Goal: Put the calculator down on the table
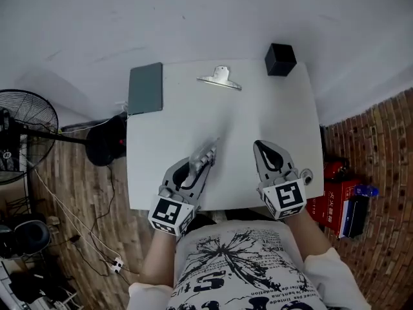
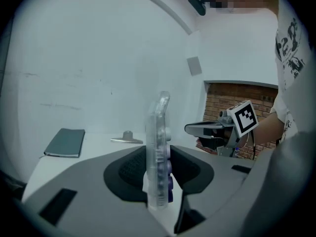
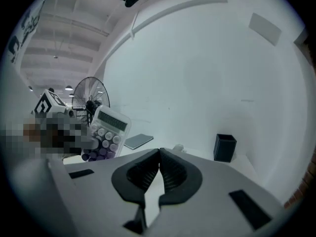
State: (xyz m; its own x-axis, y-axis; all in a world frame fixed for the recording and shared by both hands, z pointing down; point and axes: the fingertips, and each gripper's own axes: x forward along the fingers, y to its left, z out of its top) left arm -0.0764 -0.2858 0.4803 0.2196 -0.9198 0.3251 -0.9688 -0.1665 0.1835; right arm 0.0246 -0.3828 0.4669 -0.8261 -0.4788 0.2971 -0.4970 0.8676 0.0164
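Note:
A clear-cased calculator (image 1: pixel 201 162) with white and purple keys stands on edge between the pads of my left gripper (image 1: pixel 208 154), which is shut on it above the near left part of the white table (image 1: pixel 258 112). In the left gripper view the calculator (image 2: pixel 159 127) rises edge-on from the jaws of the left gripper (image 2: pixel 159 171). The right gripper view shows the calculator (image 3: pixel 105 132) face-on, its display uppermost. My right gripper (image 1: pixel 261 148) hovers beside it on the right, shut and empty; in its own view the right gripper (image 3: pixel 159 168) has its pads meeting.
A grey notebook (image 1: pixel 145 88) lies at the table's far left corner, a metal clip (image 1: pixel 221 78) at the far middle, and a black box (image 1: pixel 280 59) at the far right corner. A fan (image 1: pixel 26 128) stands on the floor to the left, red boxes (image 1: pixel 335 202) to the right.

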